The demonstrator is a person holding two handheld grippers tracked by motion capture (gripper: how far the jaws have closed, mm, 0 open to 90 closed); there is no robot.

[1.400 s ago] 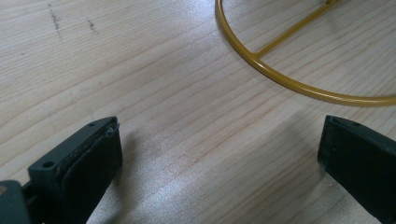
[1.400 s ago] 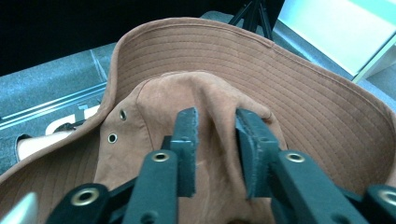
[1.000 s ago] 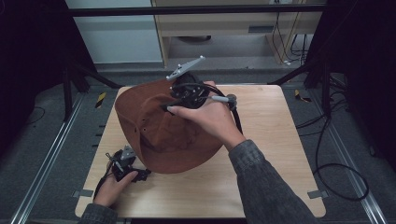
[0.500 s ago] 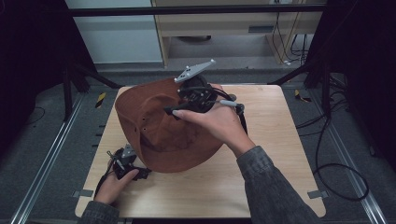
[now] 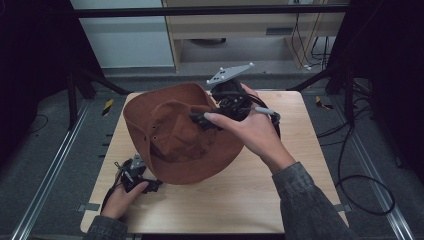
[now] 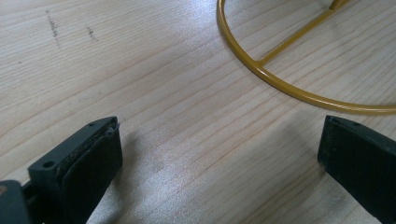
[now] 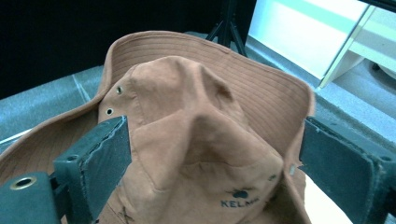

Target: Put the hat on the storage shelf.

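Observation:
A brown brimmed hat (image 5: 170,135) sits crown up over the left half of the wooden table (image 5: 250,195). My right gripper (image 5: 200,120) hovers at the hat's right side, with a grey plate on top. In the right gripper view its jaws stand wide apart on either side of the crown (image 7: 201,121), and my right gripper (image 7: 215,140) is open. My left gripper (image 5: 150,184) rests low at the front left, by the brim's edge. It is open (image 6: 219,140) over bare wood, with a yellow wire ring (image 6: 280,84) lying just ahead.
The table's right half and front strip are bare wood. A black cable (image 5: 277,122) trails from the right gripper across the table. Floor cables (image 5: 365,185) lie to the right, metal rails (image 5: 50,175) run at the left, and a cabinet (image 5: 240,30) stands behind.
My right hand and gripper have drifted to the right along the hat, still open. The left gripper has stayed put.

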